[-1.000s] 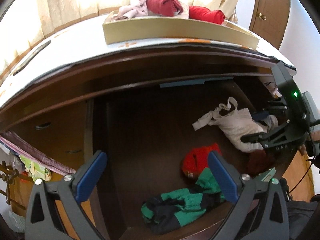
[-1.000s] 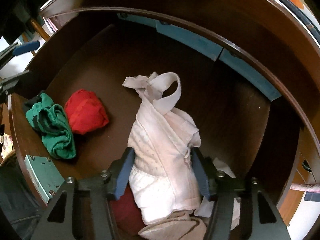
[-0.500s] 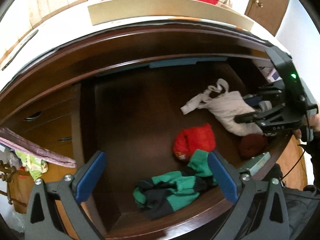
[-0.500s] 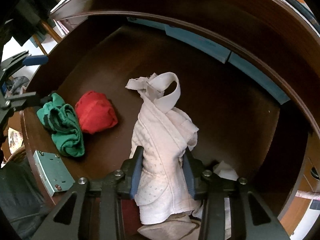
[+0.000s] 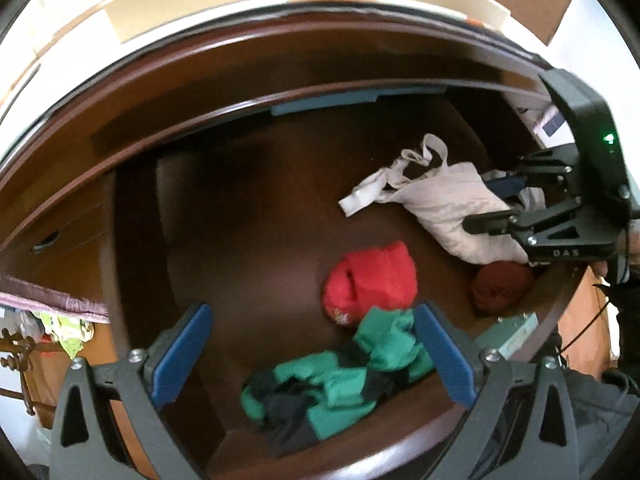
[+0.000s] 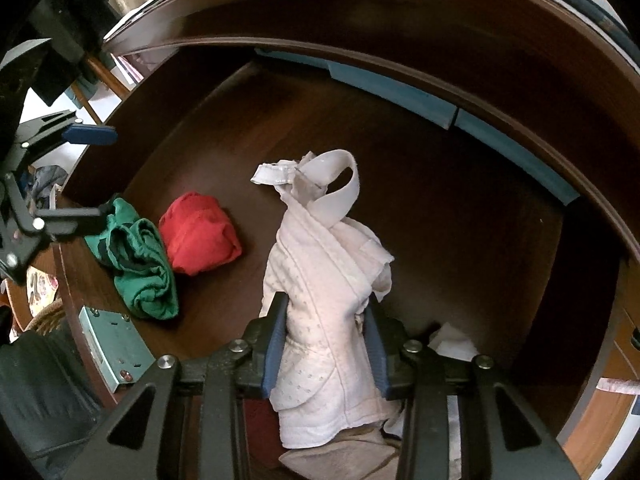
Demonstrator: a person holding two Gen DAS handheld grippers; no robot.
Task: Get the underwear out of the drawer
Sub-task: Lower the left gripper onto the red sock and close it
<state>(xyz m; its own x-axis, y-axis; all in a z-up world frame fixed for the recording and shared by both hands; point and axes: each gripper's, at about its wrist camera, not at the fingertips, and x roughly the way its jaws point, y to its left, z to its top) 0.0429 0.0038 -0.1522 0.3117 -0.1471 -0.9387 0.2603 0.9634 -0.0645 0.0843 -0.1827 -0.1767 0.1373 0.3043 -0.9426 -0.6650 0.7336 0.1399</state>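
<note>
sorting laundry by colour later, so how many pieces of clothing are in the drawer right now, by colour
white: 1, the white garment, pinched in the right gripper
bright red: 1, the red bundle
dark red: 1, the dark red bundle
green and black: 1, the green garment, under the open left gripper
total: 4, not counting pale scraps half hidden beneath the white one

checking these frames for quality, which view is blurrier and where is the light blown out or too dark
Left wrist view: softer overall, motion smear on the green garment and drawer edges; desktop and curtain strip along the top is overexposed. Right wrist view: sharper, weave of the white garment readable; drawer's back corners fall into deep shadow. Both: strong fisheye bending of straight drawer edges, black vignette corners.
</note>
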